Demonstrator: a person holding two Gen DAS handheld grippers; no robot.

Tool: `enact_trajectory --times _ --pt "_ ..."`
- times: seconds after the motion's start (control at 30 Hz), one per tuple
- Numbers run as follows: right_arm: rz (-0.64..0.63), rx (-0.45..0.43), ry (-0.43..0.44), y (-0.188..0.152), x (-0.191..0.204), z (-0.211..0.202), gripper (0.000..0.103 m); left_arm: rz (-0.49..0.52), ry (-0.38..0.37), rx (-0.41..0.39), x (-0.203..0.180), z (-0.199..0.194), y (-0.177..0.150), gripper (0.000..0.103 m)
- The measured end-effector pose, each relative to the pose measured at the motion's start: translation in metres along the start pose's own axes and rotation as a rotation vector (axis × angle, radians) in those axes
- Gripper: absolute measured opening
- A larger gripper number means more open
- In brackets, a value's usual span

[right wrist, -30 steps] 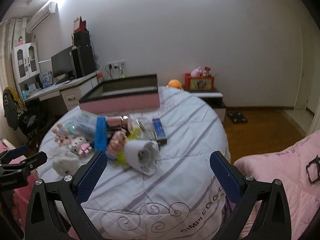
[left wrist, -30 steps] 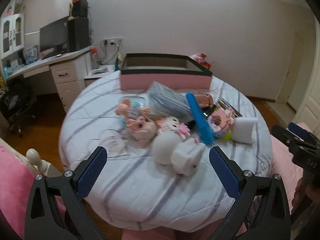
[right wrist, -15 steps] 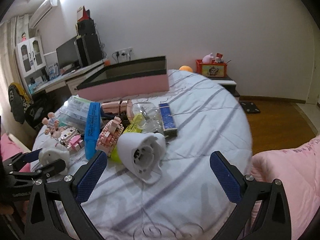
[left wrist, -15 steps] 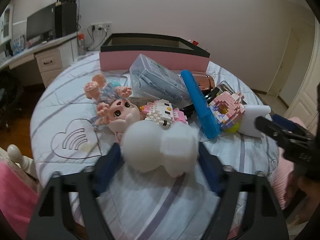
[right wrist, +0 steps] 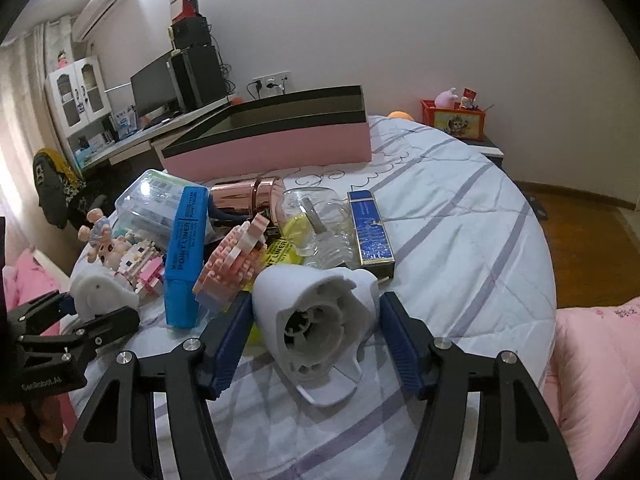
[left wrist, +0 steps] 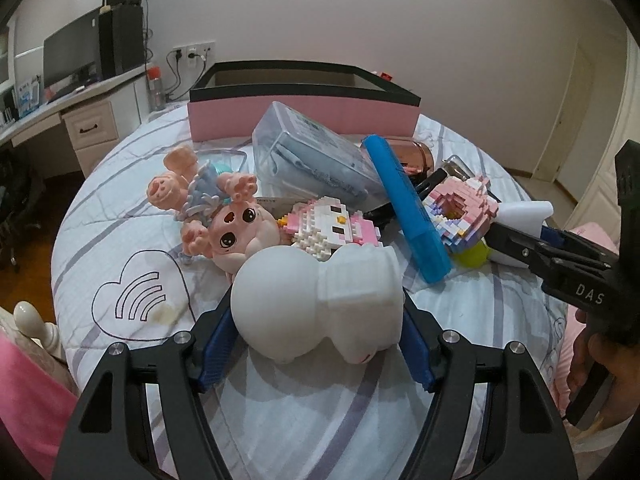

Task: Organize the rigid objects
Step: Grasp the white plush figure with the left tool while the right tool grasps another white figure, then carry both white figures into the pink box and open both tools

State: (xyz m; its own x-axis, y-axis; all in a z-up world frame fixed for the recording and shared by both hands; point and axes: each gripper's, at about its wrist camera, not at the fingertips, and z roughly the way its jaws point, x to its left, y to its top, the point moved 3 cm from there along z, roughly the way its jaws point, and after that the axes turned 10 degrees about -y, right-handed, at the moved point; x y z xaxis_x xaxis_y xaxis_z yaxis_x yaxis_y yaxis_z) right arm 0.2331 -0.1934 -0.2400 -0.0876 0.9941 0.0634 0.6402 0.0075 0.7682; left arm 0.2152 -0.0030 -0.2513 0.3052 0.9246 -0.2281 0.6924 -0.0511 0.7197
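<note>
A pile of toys and boxes lies on a round bed with a striped sheet. My left gripper is shut on a white rounded figure at the near edge of the pile; it also shows in the right wrist view. My right gripper is shut on a white cone-shaped plastic part, also seen in the left wrist view. Behind lie a pink doll, a brick cat, a blue marker box, and a pink brick figure.
A pink storage box with a black rim stands open at the far side of the bed. A clear plastic case, a copper cylinder, a glass jar and a blue slim box lie in the pile. A desk stands at left.
Both grippers moved forward to the pile and closed: the left on the white rounded figure, the right on the white cone-shaped part.
</note>
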Motion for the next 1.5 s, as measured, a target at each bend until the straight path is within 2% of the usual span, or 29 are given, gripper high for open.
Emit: enact_trajectory --times 0.2,0.37,0.57,0.67,0.8,0.87,1.0,1.03,1.17,1.23,1.37,1.43,1.5 --pt "0.015 -0.037 -0.004 0.005 -0.008 -0.011 0.065 0.025 -0.017 -0.016 -0.007 -0.01 0.007 0.072" --pt "0.014 -0.069 0.0 0.021 -0.01 -0.019 0.065 0.064 -0.029 -0.047 -0.017 -0.021 0.027 0.072" --pt "0.003 -0.108 0.035 0.066 -0.006 -0.018 0.065 0.098 -0.074 -0.098 -0.021 -0.031 0.08 0.072" --pt "-0.02 -0.129 0.033 0.099 0.0 -0.01 0.065 0.13 -0.05 -0.111 -0.011 -0.02 0.12 0.072" --pt "-0.031 -0.107 0.047 0.153 0.008 0.026 0.066 0.129 0.009 -0.072 0.018 0.014 0.174 0.072" --pt "-0.035 -0.078 0.042 0.175 0.013 0.052 0.066 0.132 0.066 -0.036 0.033 0.036 0.195 0.072" --pt "-0.051 0.015 0.025 0.201 0.033 0.106 0.066 0.061 0.057 0.061 0.069 0.088 0.228 0.072" --pt "-0.053 0.038 0.023 0.205 0.037 0.12 0.066 0.052 0.074 0.09 0.076 0.103 0.233 0.072" --pt "-0.086 0.143 0.001 0.207 0.049 0.169 0.066 0.019 0.057 0.215 0.095 0.151 0.239 0.072" --pt "-0.103 0.18 -0.02 0.206 0.053 0.184 0.066 0.007 0.057 0.247 0.099 0.165 0.237 0.073" --pt "-0.111 0.218 -0.043 0.204 0.057 0.197 0.066 -0.008 0.086 0.289 0.105 0.182 0.235 0.076" --pt "-0.101 0.233 -0.036 0.202 0.055 0.199 0.066 -0.019 0.064 0.286 0.104 0.183 0.236 0.083" --pt "-0.083 0.203 -0.021 0.203 0.051 0.191 0.07 -0.011 0.066 0.259 0.103 0.175 0.236 0.084"
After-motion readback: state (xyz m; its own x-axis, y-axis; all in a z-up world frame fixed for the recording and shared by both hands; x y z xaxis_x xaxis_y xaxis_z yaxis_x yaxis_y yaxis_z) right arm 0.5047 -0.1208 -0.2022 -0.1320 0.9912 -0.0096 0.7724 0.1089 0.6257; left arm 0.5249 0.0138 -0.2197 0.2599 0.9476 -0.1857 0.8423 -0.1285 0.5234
